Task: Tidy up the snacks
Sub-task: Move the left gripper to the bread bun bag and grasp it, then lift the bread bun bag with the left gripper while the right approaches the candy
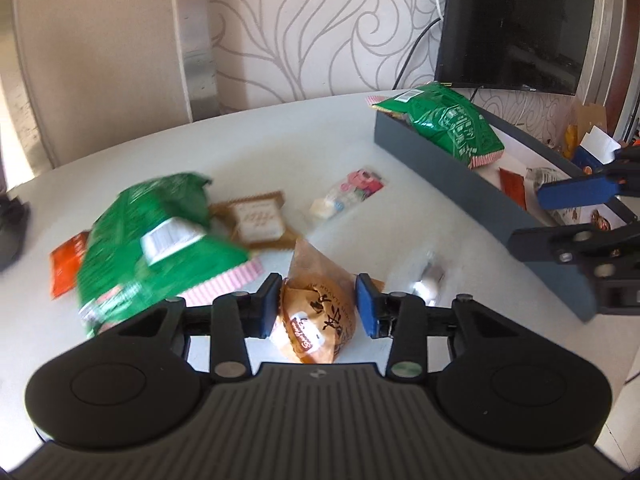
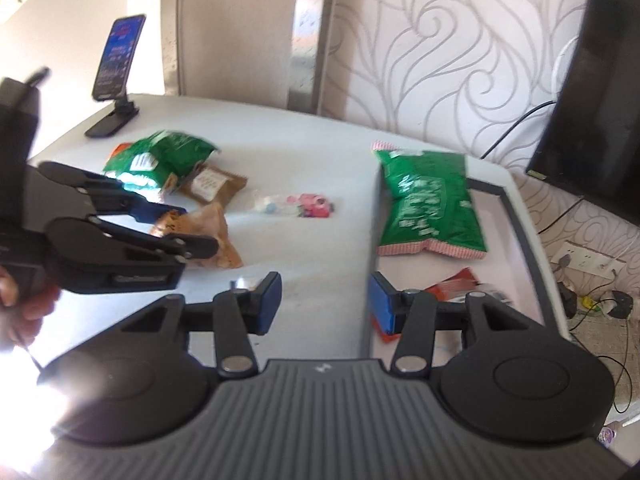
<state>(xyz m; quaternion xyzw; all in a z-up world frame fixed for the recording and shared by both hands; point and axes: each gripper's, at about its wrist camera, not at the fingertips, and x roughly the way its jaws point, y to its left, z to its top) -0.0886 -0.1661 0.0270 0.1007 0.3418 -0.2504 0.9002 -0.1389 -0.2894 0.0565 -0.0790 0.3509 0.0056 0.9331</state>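
Note:
My left gripper (image 1: 318,306) has its two fingers on either side of an orange-brown pastry packet (image 1: 310,316) on the white table (image 1: 248,152); the pads touch or nearly touch its sides. The same packet shows in the right wrist view (image 2: 208,232) between the left gripper's fingers (image 2: 180,240). My right gripper (image 2: 324,300) is open and empty, over the near edge of the dark grey tray (image 2: 372,216). The tray (image 1: 448,164) holds a green chip bag (image 1: 444,120) and small red packets (image 2: 452,288).
On the table lie a second green chip bag (image 1: 152,240), a brown biscuit packet (image 1: 256,220), a clear candy packet (image 1: 348,194), an orange sachet (image 1: 66,264) and a small silver sweet (image 1: 428,276). A phone on a stand (image 2: 116,76) stands far left. A TV (image 1: 512,24) hangs behind the tray.

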